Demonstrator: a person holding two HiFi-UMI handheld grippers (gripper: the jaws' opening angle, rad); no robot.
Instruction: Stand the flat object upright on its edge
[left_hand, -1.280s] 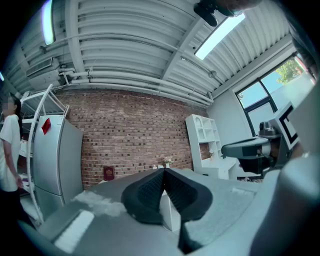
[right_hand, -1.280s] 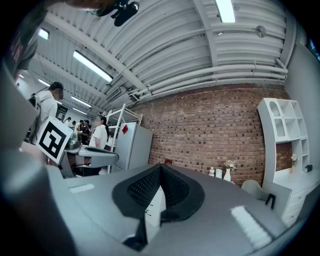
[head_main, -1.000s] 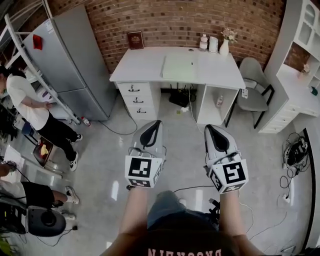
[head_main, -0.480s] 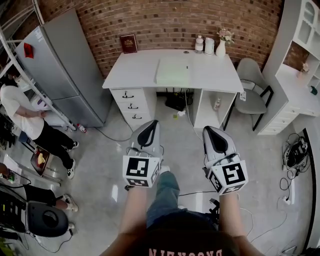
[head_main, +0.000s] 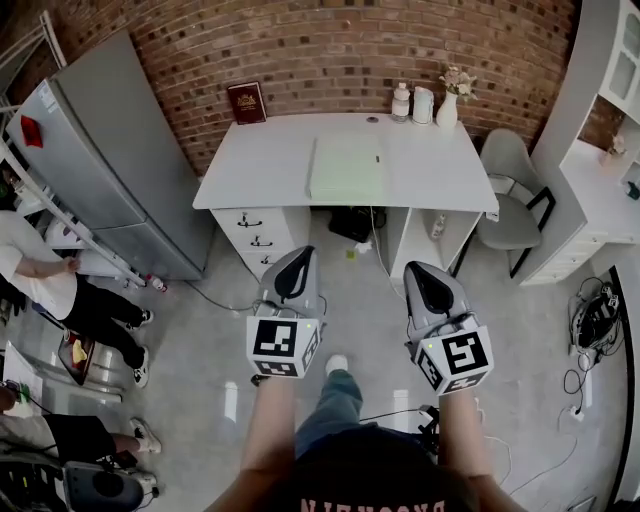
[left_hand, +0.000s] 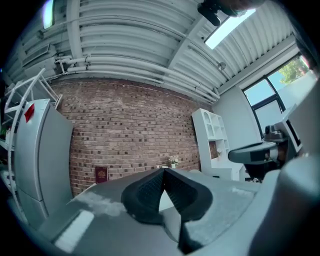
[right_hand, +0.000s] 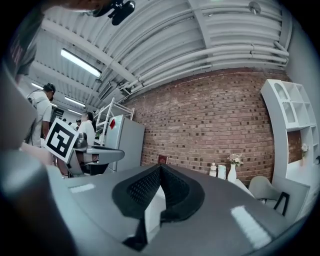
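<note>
Head view: my left gripper (head_main: 294, 272) and right gripper (head_main: 430, 284) hang near the white desk (head_main: 250, 172); the pale green flat rectangular board (head_main: 347, 168) lies flat on it. Left gripper view: my jaws are pressed together, holding nothing. Right gripper view: pressed together too.

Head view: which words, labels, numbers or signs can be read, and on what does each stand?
No text reads clearly.
Shirt print: red letters, upside down, cut by the frame; unreadable.
Red book: gold print too small.
Bottle: label too small.
Left tongs, right tongs: black-and-white square markers, no letters.
</note>
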